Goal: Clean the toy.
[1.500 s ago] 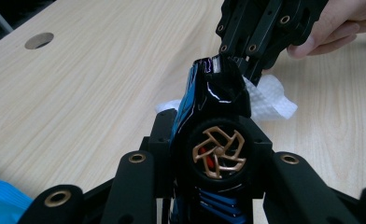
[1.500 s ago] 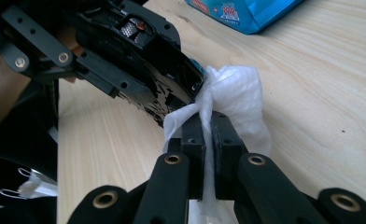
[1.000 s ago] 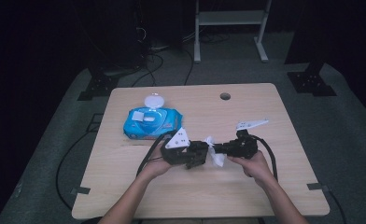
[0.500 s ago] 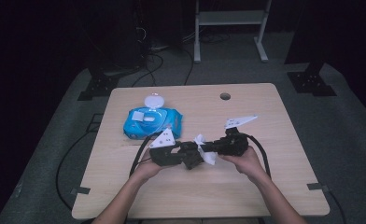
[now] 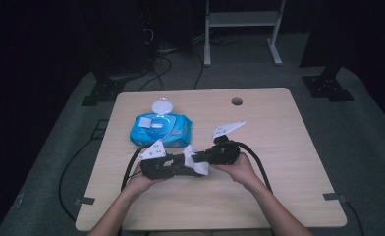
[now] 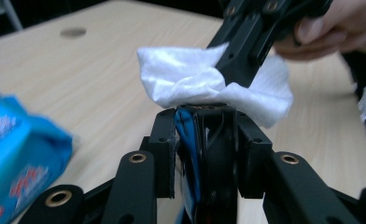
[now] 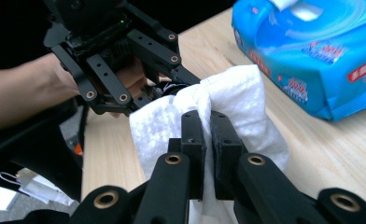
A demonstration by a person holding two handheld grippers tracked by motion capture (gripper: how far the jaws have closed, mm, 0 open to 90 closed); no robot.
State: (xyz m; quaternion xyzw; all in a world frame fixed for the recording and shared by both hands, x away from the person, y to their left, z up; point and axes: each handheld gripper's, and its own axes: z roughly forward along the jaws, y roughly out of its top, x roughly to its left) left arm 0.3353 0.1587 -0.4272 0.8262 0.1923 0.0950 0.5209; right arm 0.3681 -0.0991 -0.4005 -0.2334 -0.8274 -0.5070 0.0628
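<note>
**White wipe against a dark flat part, both tools clamped**

Position: the wipe (image 5: pixel 196 164) hangs just on my side of the blue wipes pack (image 5: pixel 161 129), a little toward its right end, off the table (image 5: pixel 259 196). The two grippers meet there.

Tool state: the right gripper (image 7: pixel 208 126) has its jaws pressed together on a fold of the wipe, with cloth bulging out on both sides. The left gripper (image 6: pixel 204 116) is clamped on a dark flat part (image 6: pixel 209 154) that shows a blue edge and stands edge-on between the jaws. In the left gripper view the wipe (image 6: pixel 209 81) sits on the part's top edge, touching it.

Handling, my judgement: the wipe is thin, limp and probably damp. It will drape, bunch and slip through a light grip, so I would hold it on a doubled fold, as now, not at a single corner. Too much drag could tear it or pull it free. The dark part looks rigid and smooth. I would grip it across its flat faces and low down, leaving the upper edge free for wiping.

Unclear:
- I cannot identify the dark part, because the jaws cover most of it and its lower end is cut off.
- From the high view, both gripper tips merge into one dark mass in front of the pack.
- The pack's print is too blurred to read.
- How much of the part the wipe covers is hidden behind the cloth.
</note>
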